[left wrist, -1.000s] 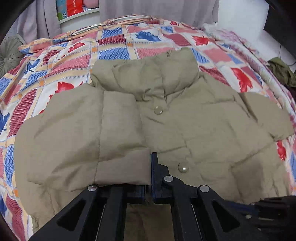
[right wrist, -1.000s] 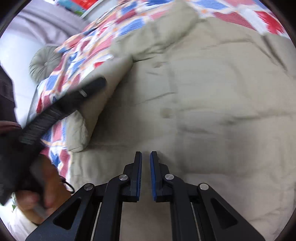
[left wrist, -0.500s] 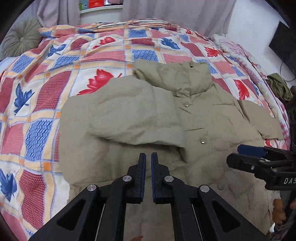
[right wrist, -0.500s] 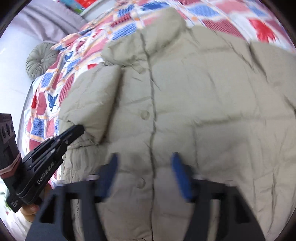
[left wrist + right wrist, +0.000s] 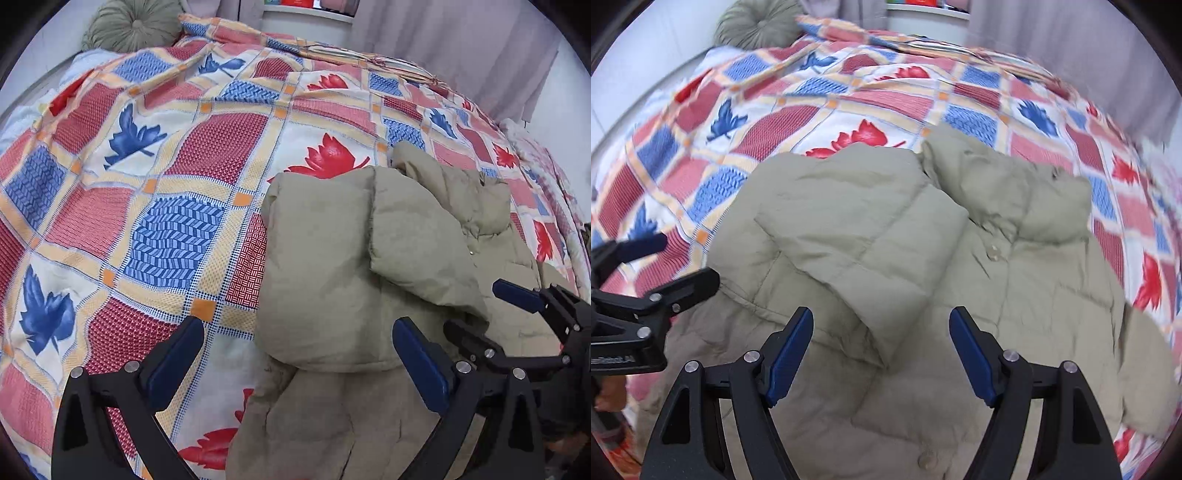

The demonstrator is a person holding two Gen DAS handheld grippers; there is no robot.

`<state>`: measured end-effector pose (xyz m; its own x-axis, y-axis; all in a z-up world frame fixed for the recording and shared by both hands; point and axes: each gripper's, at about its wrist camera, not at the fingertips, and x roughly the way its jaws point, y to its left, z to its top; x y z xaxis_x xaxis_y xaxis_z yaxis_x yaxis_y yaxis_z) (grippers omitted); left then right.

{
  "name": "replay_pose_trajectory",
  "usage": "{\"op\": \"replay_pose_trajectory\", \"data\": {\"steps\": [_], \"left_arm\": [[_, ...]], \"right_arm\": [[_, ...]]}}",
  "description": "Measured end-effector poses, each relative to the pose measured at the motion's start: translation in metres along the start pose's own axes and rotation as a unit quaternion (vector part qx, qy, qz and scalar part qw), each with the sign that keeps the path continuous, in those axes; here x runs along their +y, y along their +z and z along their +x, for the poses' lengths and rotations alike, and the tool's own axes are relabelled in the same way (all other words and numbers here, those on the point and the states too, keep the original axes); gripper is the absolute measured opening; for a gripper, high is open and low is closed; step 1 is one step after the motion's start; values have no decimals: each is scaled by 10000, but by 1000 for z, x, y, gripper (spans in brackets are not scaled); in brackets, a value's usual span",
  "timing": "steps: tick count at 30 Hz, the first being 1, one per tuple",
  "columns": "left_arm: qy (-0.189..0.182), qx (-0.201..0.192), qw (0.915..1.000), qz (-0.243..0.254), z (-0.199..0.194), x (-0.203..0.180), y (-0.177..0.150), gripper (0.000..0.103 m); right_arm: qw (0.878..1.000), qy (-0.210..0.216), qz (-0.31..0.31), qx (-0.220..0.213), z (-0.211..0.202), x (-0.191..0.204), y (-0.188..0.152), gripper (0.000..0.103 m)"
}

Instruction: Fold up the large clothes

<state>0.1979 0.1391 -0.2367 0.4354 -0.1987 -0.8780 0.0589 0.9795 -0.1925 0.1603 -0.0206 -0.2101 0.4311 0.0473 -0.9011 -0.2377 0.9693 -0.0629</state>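
Folding stands at an early stage, judged from how the garment lies.

Item: padded khaki jacket (image 5: 1015, 295), front up and buttoned, spread on the bed over a patchwork quilt (image 5: 166, 184) of red and blue leaf squares, collar (image 5: 1027, 199) toward the headboard end.

Done: one sleeve (image 5: 849, 236) is folded inward and lies across the jacket's chest, its cuff end resting near the button line.

Left: the other sleeve (image 5: 1145, 369) is spread outward at the right of the right wrist view; it needs folding in likewise. After that the body probably needs doubling hem to collar. The hem is not in view.

Left gripper (image 5: 295, 365): its fingers are opening and stand very wide, nothing between them, hovering above the folded sleeve's edge and the quilt beside it.

Right gripper (image 5: 881, 354): fingers wide apart, empty, hovering above the jacket's middle, close to the folded sleeve's cuff.

Containers: none in use. A white shelf unit (image 5: 927, 18) shows at the far end of the bed with red items on it, too small to identify. A round green cushion (image 5: 136, 26) lies by the headboard.
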Motion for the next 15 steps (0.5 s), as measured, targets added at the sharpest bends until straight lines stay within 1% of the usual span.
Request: {"op": "replay_pose_trajectory", "data": {"steps": [2, 3, 4, 5, 6, 7, 8, 9, 10, 11, 12, 13, 14, 15], "left_arm": [[-249, 173, 9989, -353, 18, 14, 10, 102], [-430, 285, 9973, -527, 29, 20, 15, 101], [-527, 347, 9959, -655, 34, 23, 16, 89], [-575, 421, 9945, -762, 42, 25, 20, 81], [-577, 469, 9939, -815, 49, 27, 22, 78], [-497, 432, 9944, -822, 53, 26, 23, 74], [-384, 383, 9957, -752, 56, 23, 23, 65], [-294, 370, 9968, -644, 58, 19, 23, 61], [-163, 364, 9979, -514, 62, 14, 22, 58], [-39, 340, 9986, -404, 63, 10, 20, 58], [73, 306, 9991, -296, 66, 6, 19, 58], [134, 292, 9992, -228, 67, 4, 19, 58], [187, 284, 9993, -164, 69, 2, 18, 58], [250, 279, 9992, -118, 70, 1, 19, 59]], "right_arm": [[9998, -127, -158, 49, 10, 9, 2, 79], [9995, -188, -244, 78, 17, 14, 6, 79], [9992, -251, -297, 85, 22, 17, 8, 79], [9989, -331, -334, 73, 26, 19, 11, 79], [9987, -392, -313, 45, 30, 17, 13, 79], [9989, -444, -175, -4, 31, 11, 17, 79], [9991, -424, 65, -65, 29, 0, 19, 76], [9985, -323, 413, -179, 24, -14, 19, 70], [9954, -177, 897, -296, 19, -33, 18, 44], [9903, -71, 1354, -313, 16, -53, 14, 18], [9826, 33, 1836, -277, 17, -74, 8, 13], [9722, 161, 2324, -244, 19, -94, -2, 12], [9552, 344, 2936, -163, 23, -118, -18, 12], [9402, 466, 3374, -42, 30, -135, -32, 12]]}}
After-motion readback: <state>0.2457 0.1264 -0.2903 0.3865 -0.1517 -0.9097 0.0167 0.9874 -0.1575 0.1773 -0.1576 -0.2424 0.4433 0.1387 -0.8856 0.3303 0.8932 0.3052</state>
